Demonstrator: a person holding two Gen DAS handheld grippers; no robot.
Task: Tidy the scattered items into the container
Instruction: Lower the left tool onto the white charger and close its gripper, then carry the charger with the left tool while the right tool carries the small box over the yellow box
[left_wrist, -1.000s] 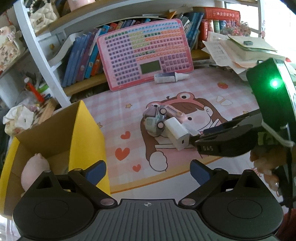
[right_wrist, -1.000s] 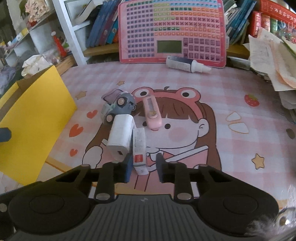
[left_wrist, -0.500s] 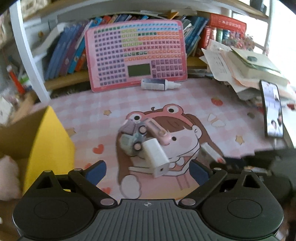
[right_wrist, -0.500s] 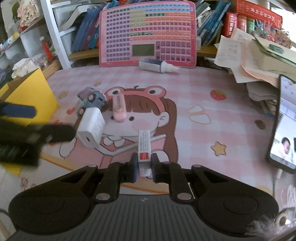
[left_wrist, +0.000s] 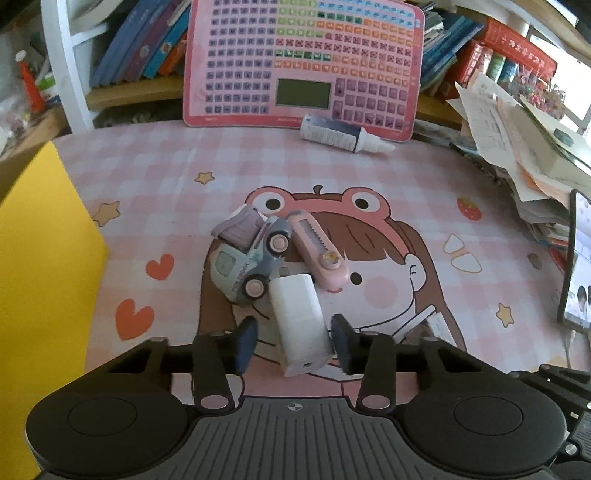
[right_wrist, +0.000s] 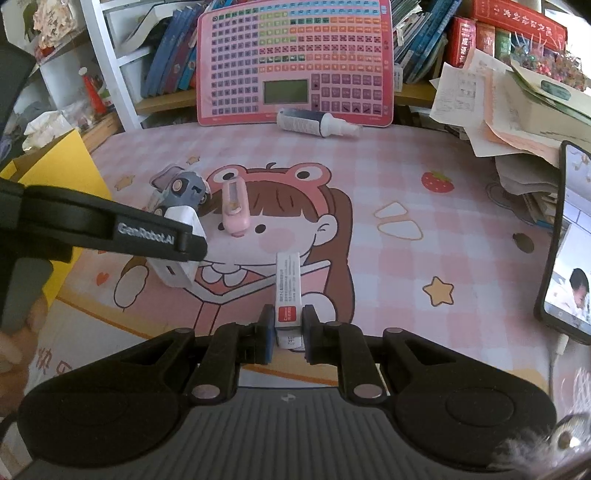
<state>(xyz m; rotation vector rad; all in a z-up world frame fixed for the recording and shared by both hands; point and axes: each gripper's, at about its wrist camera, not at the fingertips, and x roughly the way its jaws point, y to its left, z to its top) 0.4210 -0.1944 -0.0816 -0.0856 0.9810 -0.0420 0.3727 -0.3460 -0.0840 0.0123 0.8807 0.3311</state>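
My left gripper (left_wrist: 293, 345) is open, its fingers on either side of a white charger block (left_wrist: 301, 325) lying on the pink mat; a gap shows on the left side. A grey toy truck (left_wrist: 251, 254) and a pink utility knife (left_wrist: 319, 251) lie just beyond it. My right gripper (right_wrist: 288, 332) is shut on a small white box with a red label (right_wrist: 288, 291), held low over the mat. The yellow cardboard box (left_wrist: 40, 280) stands at the left. The left gripper's arm (right_wrist: 110, 225) crosses the right wrist view over the charger (right_wrist: 177, 266).
A pink toy keyboard (left_wrist: 303, 62) leans on the bookshelf at the back, with a white bottle (left_wrist: 340, 134) lying before it. Stacked papers (left_wrist: 517, 147) and a lit phone (left_wrist: 578, 266) crowd the right edge. Shelf clutter sits behind the yellow box.
My left gripper swung from the yellow box across to the pile and narrowed around the charger. My right gripper closed on the small box and drew it back to the right, away from the pile.
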